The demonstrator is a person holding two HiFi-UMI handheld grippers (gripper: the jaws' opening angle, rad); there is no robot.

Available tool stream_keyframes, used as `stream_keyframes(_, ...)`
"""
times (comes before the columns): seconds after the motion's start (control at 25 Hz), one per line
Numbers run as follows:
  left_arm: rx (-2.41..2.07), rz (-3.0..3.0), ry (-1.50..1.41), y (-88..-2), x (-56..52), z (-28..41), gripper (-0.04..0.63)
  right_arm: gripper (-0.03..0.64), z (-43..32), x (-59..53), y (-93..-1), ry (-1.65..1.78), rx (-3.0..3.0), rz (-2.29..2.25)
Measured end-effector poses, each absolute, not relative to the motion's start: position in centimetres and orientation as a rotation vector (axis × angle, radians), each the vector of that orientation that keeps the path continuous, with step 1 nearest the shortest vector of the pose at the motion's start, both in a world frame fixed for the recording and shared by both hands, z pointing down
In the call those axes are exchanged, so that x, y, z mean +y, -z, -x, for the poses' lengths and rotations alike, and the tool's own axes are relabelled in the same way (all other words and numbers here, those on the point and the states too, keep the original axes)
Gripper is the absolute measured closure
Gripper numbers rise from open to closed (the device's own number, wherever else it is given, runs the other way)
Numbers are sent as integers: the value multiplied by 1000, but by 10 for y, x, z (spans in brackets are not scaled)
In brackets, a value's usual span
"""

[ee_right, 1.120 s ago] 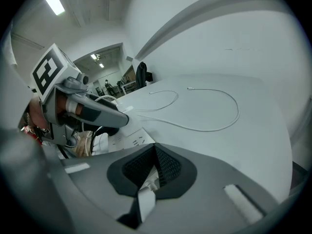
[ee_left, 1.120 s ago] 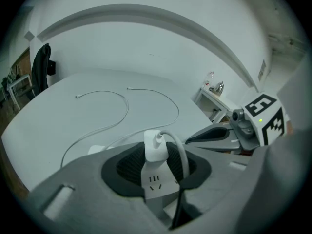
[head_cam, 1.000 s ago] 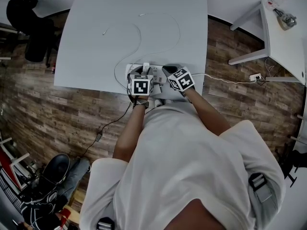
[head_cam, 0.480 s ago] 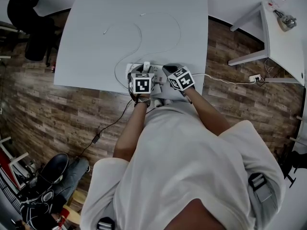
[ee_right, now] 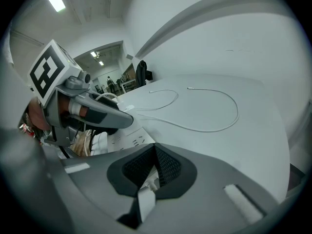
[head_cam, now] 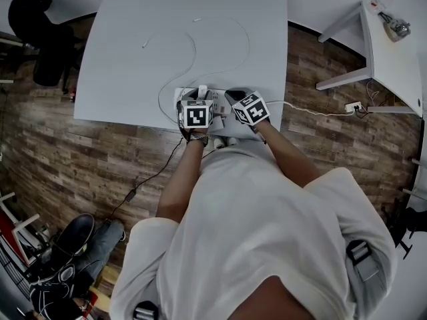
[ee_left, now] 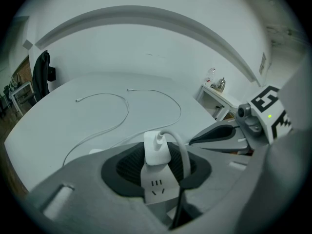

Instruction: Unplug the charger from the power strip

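Observation:
The white charger [ee_left: 157,152] stands plugged into the white power strip [ee_left: 155,186] at the near edge of the white table [head_cam: 200,19]. My left gripper [head_cam: 198,102] straddles it, with a dark pad against each side of the charger. The charger's thin white cable [ee_left: 127,116] loops away over the tabletop. Just to the right, my right gripper [head_cam: 235,99] rests on the strip [head_cam: 220,105]. In the right gripper view its jaws [ee_right: 155,167] meet at the tips, with a white part of the strip between them.
A second white table [head_cam: 393,52] stands at the right, beyond a white cord and plug [head_cam: 353,107] on the wooden floor. At the far left is a black chair [head_cam: 43,39]. A black cable [head_cam: 143,179] trails down from the table edge.

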State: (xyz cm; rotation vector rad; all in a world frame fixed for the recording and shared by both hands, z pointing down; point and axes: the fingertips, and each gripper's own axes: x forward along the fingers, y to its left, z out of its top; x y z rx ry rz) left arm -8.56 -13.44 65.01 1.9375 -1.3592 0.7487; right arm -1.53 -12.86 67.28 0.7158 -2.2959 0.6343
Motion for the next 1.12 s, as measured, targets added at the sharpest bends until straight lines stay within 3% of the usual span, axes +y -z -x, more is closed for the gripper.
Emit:
stream_keyframes(0.2,-1351,-1945,-753,-649,-134,85,446,617,15,-129,-673,-633,-2299,-722)
stream_keyframes(0.52,-1355,-2068,-1018,-650,-135,79,439,617,14,-131,-673,-632,-2300,-718)
stream_keyframes(1.12,-1357,-1912,-694,-650,-135,87,451,617,15,-128,-674,-640,-2312,-714)
